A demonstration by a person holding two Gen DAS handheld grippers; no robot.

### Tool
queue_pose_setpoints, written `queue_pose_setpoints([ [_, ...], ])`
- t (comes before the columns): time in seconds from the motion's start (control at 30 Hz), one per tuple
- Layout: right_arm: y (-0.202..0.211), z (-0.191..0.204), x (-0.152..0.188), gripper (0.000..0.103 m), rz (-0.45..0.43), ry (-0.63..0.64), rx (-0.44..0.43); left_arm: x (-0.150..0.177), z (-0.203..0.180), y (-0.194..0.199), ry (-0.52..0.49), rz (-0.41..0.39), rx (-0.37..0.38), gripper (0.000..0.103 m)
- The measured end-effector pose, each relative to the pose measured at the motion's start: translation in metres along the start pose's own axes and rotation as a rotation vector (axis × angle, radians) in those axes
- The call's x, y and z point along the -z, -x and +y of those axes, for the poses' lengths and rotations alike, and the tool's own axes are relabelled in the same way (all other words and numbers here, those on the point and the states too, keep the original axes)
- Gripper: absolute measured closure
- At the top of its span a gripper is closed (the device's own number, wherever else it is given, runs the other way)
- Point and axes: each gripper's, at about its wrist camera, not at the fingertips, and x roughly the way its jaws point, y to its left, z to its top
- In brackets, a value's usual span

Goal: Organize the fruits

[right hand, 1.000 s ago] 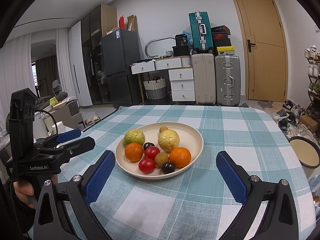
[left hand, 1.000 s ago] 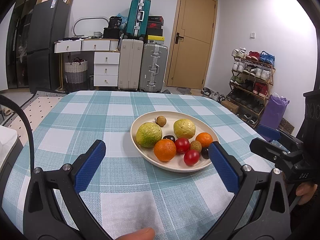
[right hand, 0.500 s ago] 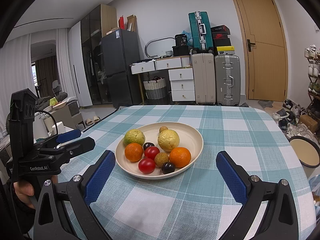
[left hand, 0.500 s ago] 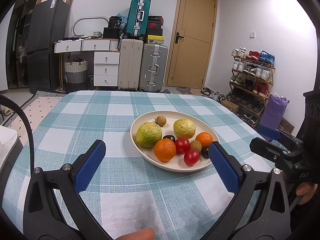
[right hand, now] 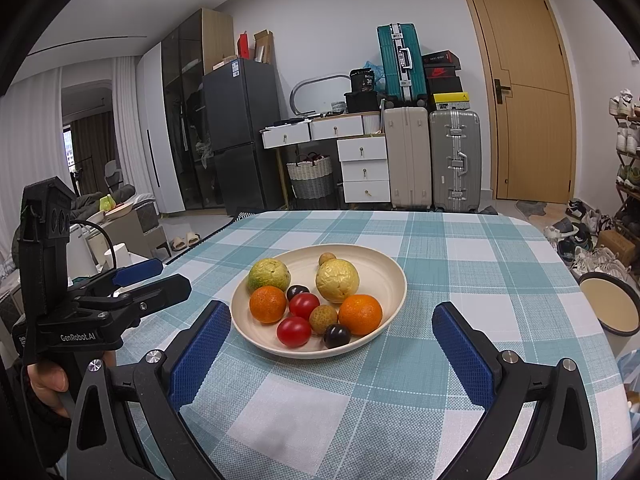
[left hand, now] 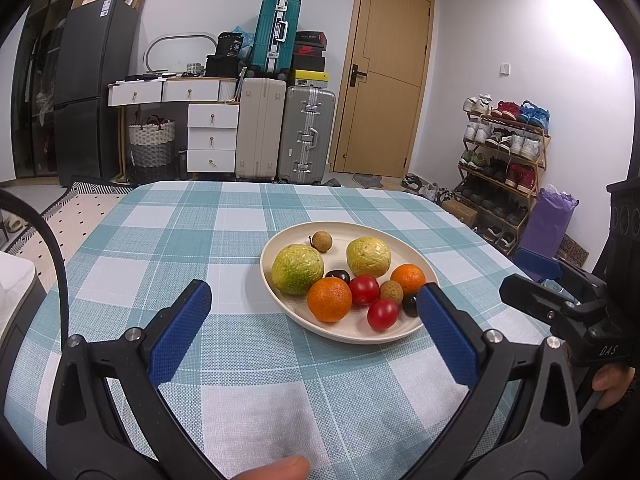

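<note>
A cream plate (left hand: 276, 248) (right hand: 384, 268) sits on the checked tablecloth and holds fruit: a green guava (left hand: 297, 269), a yellow guava (left hand: 368, 257), two oranges (left hand: 329, 299) (left hand: 408, 278), two red tomatoes (left hand: 364, 289) (left hand: 383, 314), dark plums (left hand: 338, 276) and small brown longans (left hand: 321, 241). My left gripper (left hand: 312, 316) is open and empty, just in front of the plate. My right gripper (right hand: 332, 336) is open and empty, with the plate's near rim between its blue pads (right hand: 200, 356).
The table (right hand: 500, 264) has a blue-and-white checked cloth. A round stool (right hand: 610, 308) stands off its right edge. Suitcases (left hand: 306, 132), white drawers (left hand: 212, 136), a fridge and a shoe rack (left hand: 504, 144) line the walls behind.
</note>
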Motion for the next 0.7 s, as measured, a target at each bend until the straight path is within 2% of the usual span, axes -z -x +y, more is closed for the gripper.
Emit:
queue_pose_setpoints([
  [0.7, 0.0001, 0.0000, 0.0001, 0.000, 0.003, 0.001, -0.002, 0.0012, 0.0015, 0.0011, 0.003, -0.008, -0.013, 0.000],
])
